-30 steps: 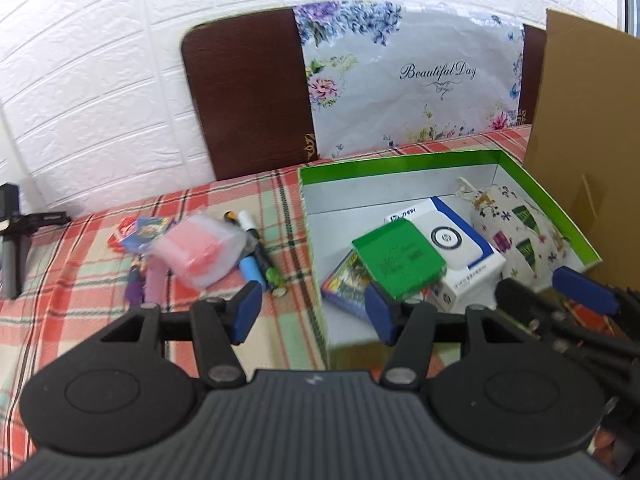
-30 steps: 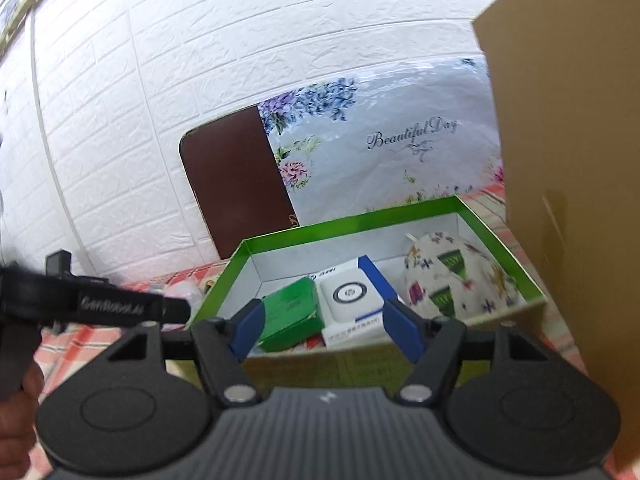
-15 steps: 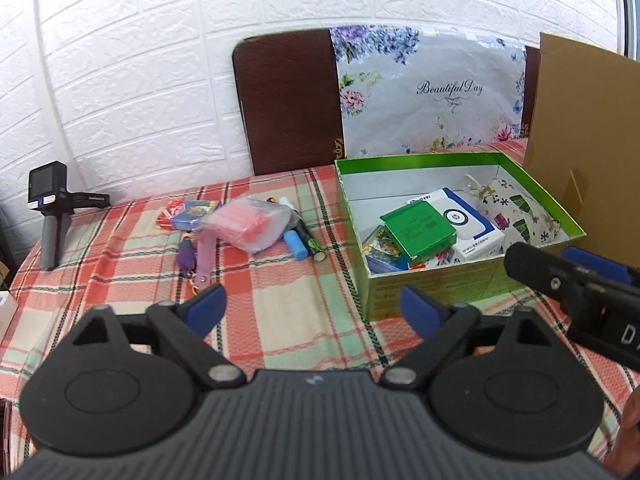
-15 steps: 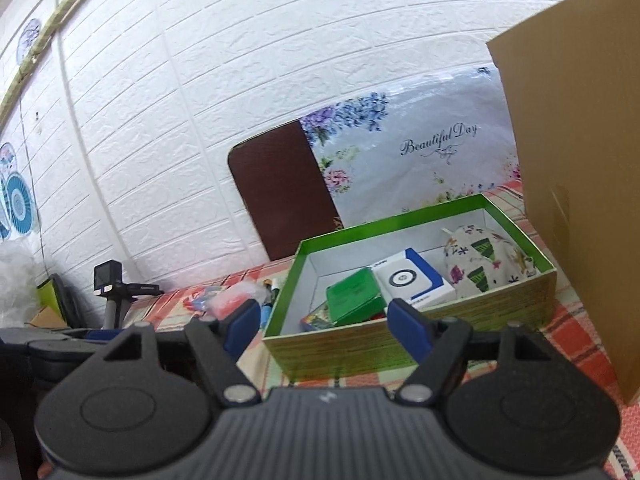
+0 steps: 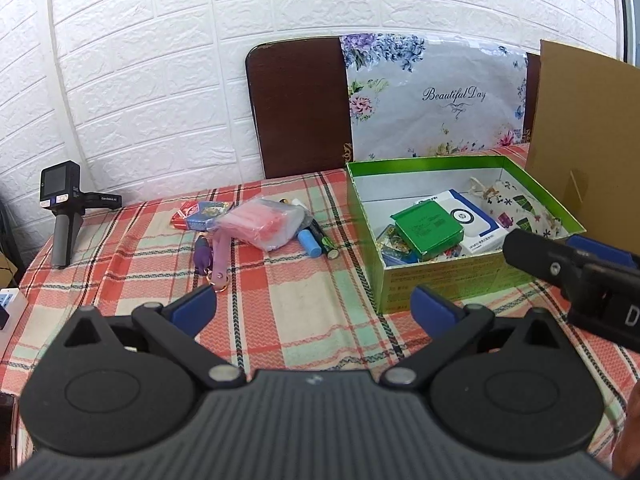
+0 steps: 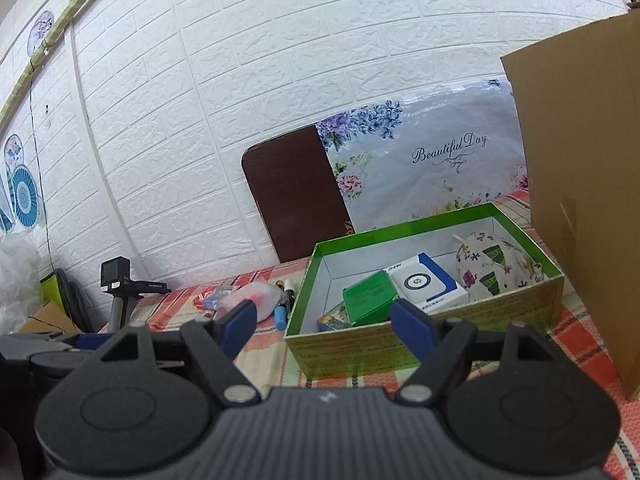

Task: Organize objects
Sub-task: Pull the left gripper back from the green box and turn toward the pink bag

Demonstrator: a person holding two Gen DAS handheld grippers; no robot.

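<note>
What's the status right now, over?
Left gripper and right gripper open, jaws just opening, nothing held. Green box part filled; pink bag waits outside. Path clear.

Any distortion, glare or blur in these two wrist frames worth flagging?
Left wrist view: fisheye bends the brick wall at the edges; the green box and its contents stay sharp under even light. Right wrist view: stronger tilt and curvature, the wall bright but not blown out, and the cardboard sheet crops the right side.

A home setting: a table under a red plaid tablecloth [image 5: 280, 312] stands against a white brick-pattern wall [image 5: 180, 60], a dark wooden chair back [image 5: 296, 108] rising behind the cloth's far edge.
</note>
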